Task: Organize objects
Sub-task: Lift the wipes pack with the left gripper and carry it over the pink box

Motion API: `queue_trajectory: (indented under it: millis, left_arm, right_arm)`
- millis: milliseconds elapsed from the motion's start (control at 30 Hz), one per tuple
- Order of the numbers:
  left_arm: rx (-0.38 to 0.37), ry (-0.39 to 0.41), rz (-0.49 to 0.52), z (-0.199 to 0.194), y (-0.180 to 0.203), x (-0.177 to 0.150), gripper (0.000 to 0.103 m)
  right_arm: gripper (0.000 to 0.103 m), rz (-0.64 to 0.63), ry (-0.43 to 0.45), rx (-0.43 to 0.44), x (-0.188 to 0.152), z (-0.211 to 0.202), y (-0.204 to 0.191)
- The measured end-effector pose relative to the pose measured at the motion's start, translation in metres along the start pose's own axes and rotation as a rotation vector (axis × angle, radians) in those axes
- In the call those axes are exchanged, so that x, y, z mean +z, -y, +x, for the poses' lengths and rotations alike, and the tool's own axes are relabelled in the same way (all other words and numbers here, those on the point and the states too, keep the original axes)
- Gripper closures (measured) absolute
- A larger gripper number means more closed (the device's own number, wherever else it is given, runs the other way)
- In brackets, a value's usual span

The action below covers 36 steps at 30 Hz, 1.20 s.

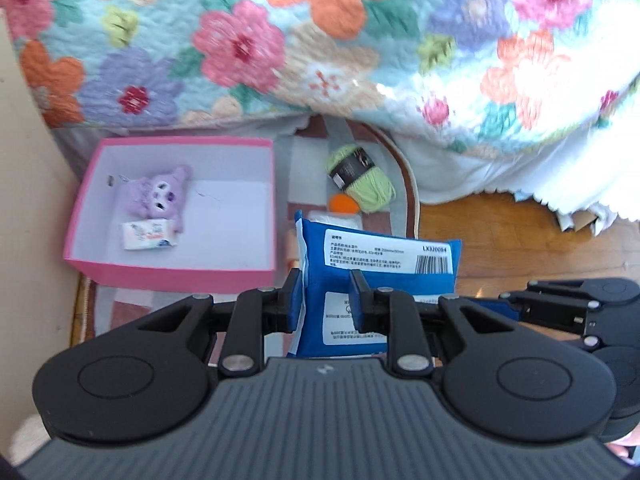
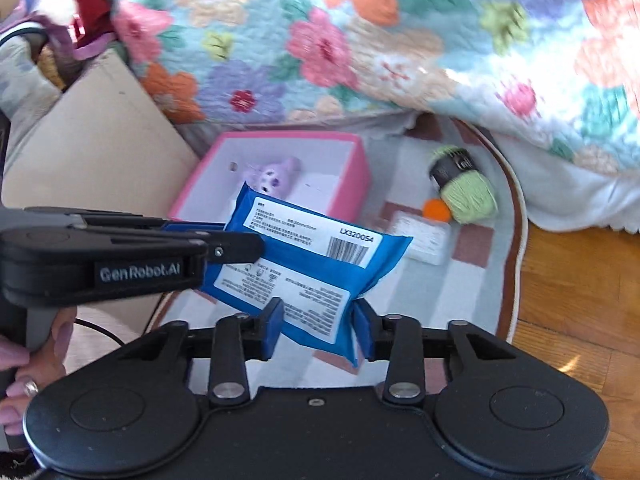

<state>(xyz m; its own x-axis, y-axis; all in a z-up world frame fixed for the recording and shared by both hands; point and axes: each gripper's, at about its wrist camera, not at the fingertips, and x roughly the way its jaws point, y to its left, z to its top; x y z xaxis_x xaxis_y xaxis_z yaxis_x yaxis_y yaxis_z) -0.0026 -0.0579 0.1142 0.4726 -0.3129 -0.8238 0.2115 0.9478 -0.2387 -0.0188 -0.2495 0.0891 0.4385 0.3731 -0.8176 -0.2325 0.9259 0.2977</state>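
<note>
The blue wipes pack [image 1: 384, 264] is held aloft beside the pink box [image 1: 176, 268], apparently clamped by both the left gripper [image 1: 325, 300] and right gripper [image 2: 318, 328] fingers; lowering into the box is called for next.

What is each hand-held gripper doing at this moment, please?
Left hand-held gripper: shut on the blue pack.
Right hand-held gripper: shut on the same blue pack, at its other end.

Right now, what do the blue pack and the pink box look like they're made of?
Blue pack: soft plastic film, slightly glossy; it creases and bulges between both grippers, and carries printed white labels. Pink box: probably rigid cardboard, matte pink outside, white inside, with straight thin walls.
</note>
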Motion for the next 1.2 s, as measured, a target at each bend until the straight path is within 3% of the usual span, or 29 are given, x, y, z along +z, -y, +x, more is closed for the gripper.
queue_trajectory:
  millis: [200,433,667,833,1000,1200]
  left_arm:
    - [-0.003,0.052,-0.039,-0.046,-0.037,0.006,0.080]
    - [-0.010,0.078,-0.076,-0.035,-0.089,0.033,0.080]
    - [0.001,0.096,-0.058,0.046,-0.130,0.069,0.080]
    - [0.023,0.083,-0.100,0.119,-0.157,0.085,0.081]
    - [0.073,0.067,-0.093,0.192,-0.178,0.092,0.081]
    - [0.060,-0.033,-0.127,0.253,-0.200,0.101,0.080]
  right_arm:
    - [0.066,-0.048,0.019,-0.011,0.017,-0.020,-0.059]
    - [0.066,-0.119,0.009,-0.052,0.056,-0.003,-0.106]
    - [0.066,-0.125,-0.051,-0.068,0.103,0.074,-0.098]
    - [0.066,-0.136,-0.111,-0.044,0.136,0.148,-0.070]
    - [0.066,-0.248,-0.145,-0.023,0.154,0.223,-0.046]
    - [0.066,-0.369,-0.142,-0.022,0.155,0.269,-0.036]
